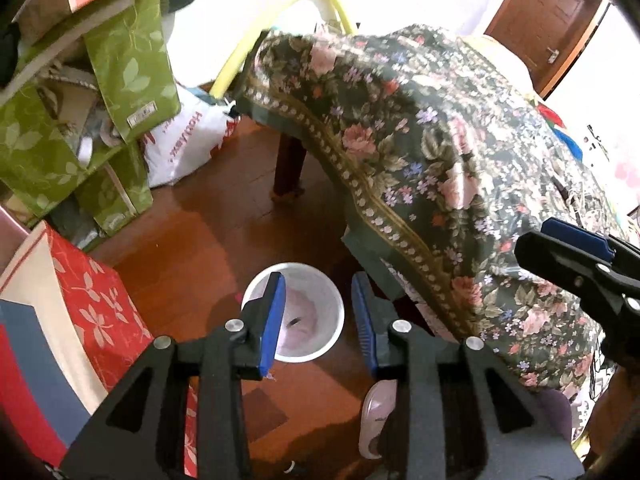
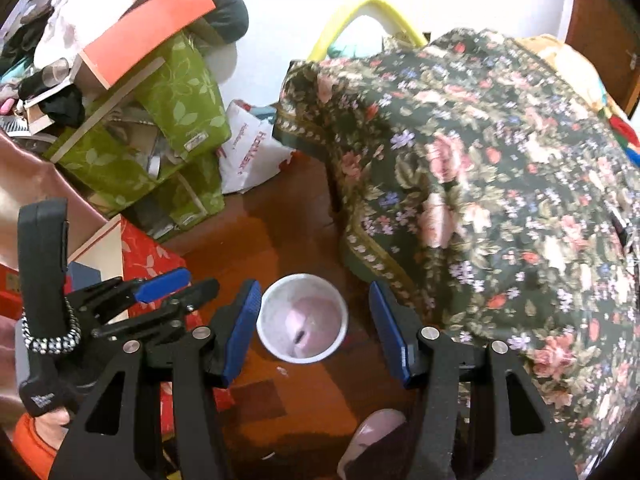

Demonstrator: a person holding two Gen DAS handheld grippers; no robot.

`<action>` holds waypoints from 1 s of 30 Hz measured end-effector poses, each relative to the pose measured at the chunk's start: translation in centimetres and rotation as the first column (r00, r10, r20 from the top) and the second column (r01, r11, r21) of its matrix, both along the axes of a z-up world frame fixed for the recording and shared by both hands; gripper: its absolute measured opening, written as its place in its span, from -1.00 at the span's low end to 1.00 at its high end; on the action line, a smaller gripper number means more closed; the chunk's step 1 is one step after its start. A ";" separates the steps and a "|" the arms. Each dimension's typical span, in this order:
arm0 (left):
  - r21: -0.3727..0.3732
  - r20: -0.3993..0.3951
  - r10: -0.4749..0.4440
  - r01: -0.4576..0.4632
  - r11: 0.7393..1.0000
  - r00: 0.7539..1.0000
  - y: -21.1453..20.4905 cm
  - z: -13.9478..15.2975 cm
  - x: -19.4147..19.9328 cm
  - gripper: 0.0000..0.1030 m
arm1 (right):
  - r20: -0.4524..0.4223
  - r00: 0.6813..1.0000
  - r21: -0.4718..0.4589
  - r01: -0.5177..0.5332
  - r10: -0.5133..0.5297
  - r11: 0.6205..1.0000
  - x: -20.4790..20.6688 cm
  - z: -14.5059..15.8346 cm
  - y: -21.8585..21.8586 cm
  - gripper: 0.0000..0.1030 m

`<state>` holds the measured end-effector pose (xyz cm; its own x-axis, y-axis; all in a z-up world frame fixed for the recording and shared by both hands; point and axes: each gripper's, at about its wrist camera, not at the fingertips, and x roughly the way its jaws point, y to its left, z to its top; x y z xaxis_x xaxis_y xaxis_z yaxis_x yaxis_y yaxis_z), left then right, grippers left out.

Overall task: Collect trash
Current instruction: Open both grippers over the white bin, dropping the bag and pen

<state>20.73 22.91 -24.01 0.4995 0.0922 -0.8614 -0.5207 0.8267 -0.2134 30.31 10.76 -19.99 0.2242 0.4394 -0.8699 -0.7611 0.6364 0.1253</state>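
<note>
A small white bin [image 1: 256, 292] stands on the brown wooden floor, seen from above in both wrist views. Inside it lies pale pink material with a small dark scrap [image 1: 294, 322] on top. My left gripper [image 1: 318, 320] hangs above the bin, open, with nothing between its blue pads. My right gripper [image 2: 316, 332] is also over the bin [image 2: 266, 320] and open wider, its blue pads framing the rim with no contact. Each gripper shows in the other's view: the right gripper [image 1: 540, 242] at the right edge, the left gripper [image 2: 180, 286] at the left.
A table under a dark floral cloth [image 1: 420, 140] rises right of the bin, with a wooden leg [image 1: 288, 168] behind. Green fabric boxes [image 1: 128, 68], a red floral box [image 1: 96, 304] and a white plastic bag [image 1: 184, 140] crowd the left. A pale slipper [image 1: 376, 420] and a tiny pink scrap [image 2: 282, 370] lie in front of the bin.
</note>
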 end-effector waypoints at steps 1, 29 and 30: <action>0.011 0.013 -0.002 0.001 1.000 1.000 -0.3 0.6 -0.3 -0.37 | 0.015 1.000 0.008 0.005 -0.005 1.000 -0.2 0.5 -0.4 0.02; 0.296 0.409 -0.238 0.119 0.948 0.881 -18.7 20.7 -2.7 0.60 | 0.341 0.886 0.343 0.194 -0.314 0.919 -3.7 16.0 -20.2 0.46; 0.303 0.419 -0.244 0.119 0.945 0.874 -19.3 21.0 -2.4 0.62 | 0.351 0.876 0.349 0.204 -0.330 0.915 -3.6 16.5 -21.0 0.55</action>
